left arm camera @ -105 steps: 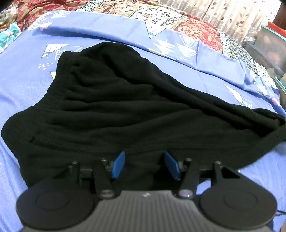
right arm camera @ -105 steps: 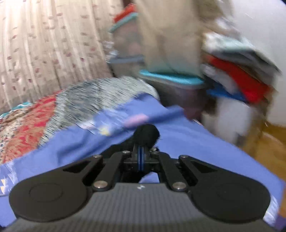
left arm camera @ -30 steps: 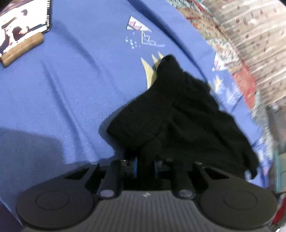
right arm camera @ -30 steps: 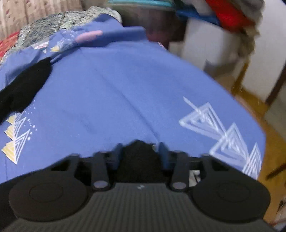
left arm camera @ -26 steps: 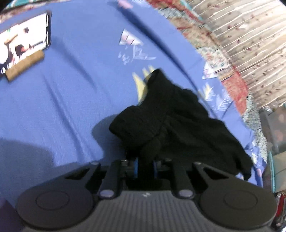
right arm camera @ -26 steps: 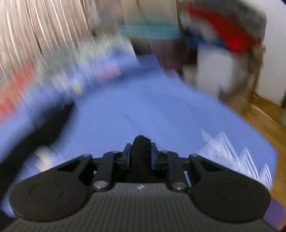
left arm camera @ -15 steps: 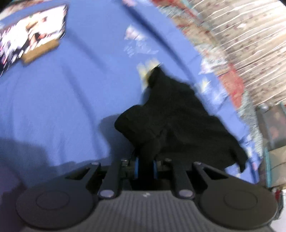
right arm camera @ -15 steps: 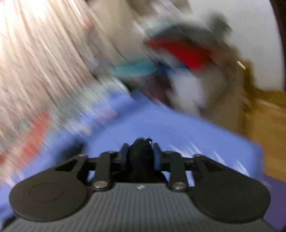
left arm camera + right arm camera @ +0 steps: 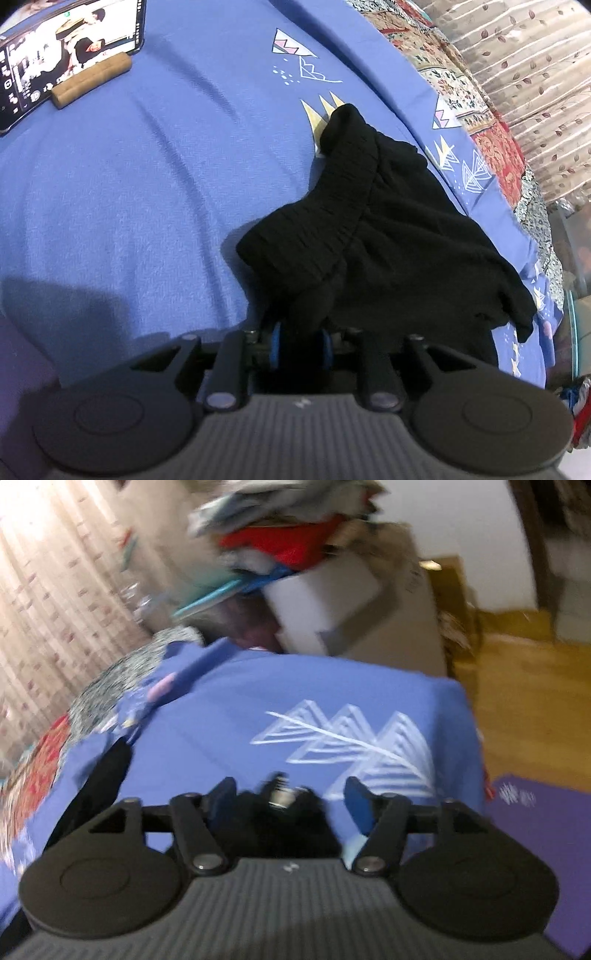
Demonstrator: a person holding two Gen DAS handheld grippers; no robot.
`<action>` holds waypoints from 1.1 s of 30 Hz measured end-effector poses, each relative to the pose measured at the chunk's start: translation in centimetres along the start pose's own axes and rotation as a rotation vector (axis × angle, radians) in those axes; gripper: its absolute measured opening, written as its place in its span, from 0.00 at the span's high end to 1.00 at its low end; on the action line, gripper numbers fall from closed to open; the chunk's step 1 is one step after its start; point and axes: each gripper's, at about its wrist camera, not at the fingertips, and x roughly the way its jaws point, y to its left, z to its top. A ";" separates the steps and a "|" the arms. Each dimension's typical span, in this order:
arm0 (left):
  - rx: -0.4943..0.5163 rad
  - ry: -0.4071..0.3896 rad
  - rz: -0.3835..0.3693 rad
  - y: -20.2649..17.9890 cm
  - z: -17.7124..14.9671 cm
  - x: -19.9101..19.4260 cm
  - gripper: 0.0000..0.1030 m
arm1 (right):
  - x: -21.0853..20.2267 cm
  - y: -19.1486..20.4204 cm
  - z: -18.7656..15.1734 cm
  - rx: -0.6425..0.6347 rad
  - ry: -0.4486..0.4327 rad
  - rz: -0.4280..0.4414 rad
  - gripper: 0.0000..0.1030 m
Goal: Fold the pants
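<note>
Holding a bunch of black fabric between its blue pads, the left gripper (image 9: 300, 345) is closed on the waistband end of the black pants (image 9: 388, 236) — the same grip as half a second ago. The change is on the other side: the right gripper (image 9: 290, 803), which was pinched on black cloth a moment ago, now has its fingers (image 9: 356, 805) spread wide apart, and the dark cloth only lies loose in the gap between them. I judge that the right side has just let go of its end, so this fold is laid down and only the left side carries the garment.

The pants lie as a crumpled, roughly triangular heap on the blue bedsheet (image 9: 147, 192). The ribbed waistband is turned over on the near-left side and one thin corner trails away to the right. In the right wrist view, a dark strip of the same cloth (image 9: 103, 782) shows at the left edge, a little blurred. The fold is not yet neat, so some smoothing probably remains.

Farther out, a phone with a lit screen (image 9: 70, 55) leans on a small wooden stand (image 9: 92, 81) at the top left of the sheet, well apart from the pants. Beyond the bed there is a patterned quilt (image 9: 491, 144), a curtain with a leaf print (image 9: 535, 74), a blurred pile of clothes on boxes (image 9: 295, 546) and a wooden floor (image 9: 535, 709) with a purple mat (image 9: 535, 812).
</note>
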 end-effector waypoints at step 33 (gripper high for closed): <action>0.002 0.020 0.043 0.0 -0.1 0.6 0.81 | 3.5 -2.3 -0.5 0.117 0.097 0.092 0.44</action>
